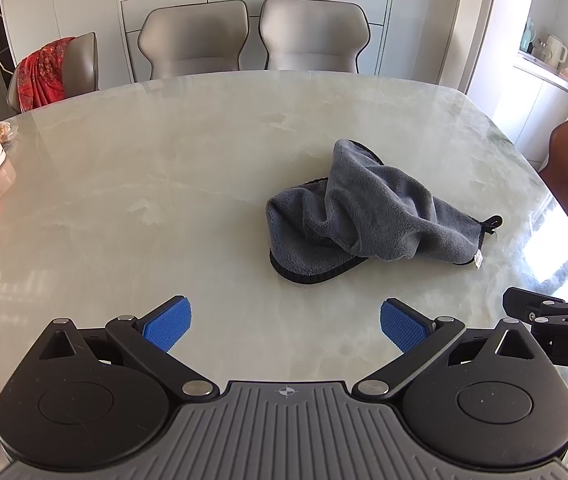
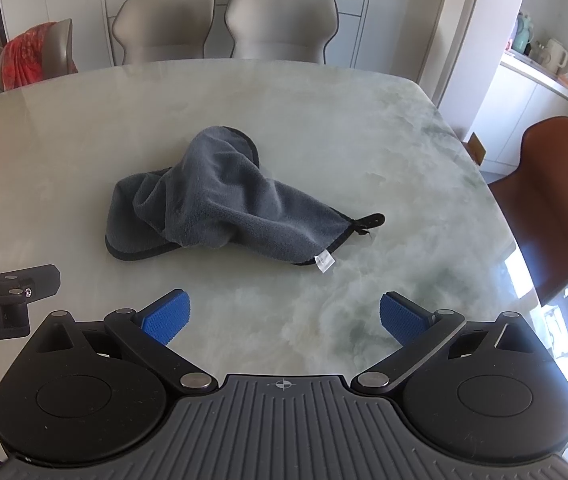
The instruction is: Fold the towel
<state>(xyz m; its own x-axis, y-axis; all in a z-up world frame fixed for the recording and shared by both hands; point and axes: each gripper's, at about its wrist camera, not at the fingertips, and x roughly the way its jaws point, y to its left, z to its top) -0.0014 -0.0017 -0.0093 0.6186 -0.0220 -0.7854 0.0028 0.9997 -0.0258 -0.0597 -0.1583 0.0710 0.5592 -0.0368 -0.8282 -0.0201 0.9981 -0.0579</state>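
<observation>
The crumpled grey microfibre towel with black edging [image 1: 368,212] lies on the pale marble-patterned counter [image 1: 164,184], ahead of both tools and touched by neither.

In the left wrist view the towel sits right of centre, beyond and to the right of the left gripper [image 1: 286,326]. In the right wrist view it sits left of centre, beyond and to the left of the right gripper [image 2: 284,320]. It therefore lies between the two tools, forward of both. Neither appears clearly nearer.

The long axis of the towel runs from the upper left to the lower right of each frame, ending at a black hanging loop [image 2: 374,220]. A small white care label [image 2: 323,261] hangs off the near edge just below that loop, on the right gripper's side.

The jaws of both grippers stand spread wide, blue pads apart, holding nothing.

Condition of the towel: bunched and partly doubled over, with a raised hump at the far end and deep creases across the middle. No corner lies flat. The black hem shows along the near left curve.

Judgement: folding has not begun; the cloth would need spreading flat first, with the loop corner the most readily found grasp point.
</observation>
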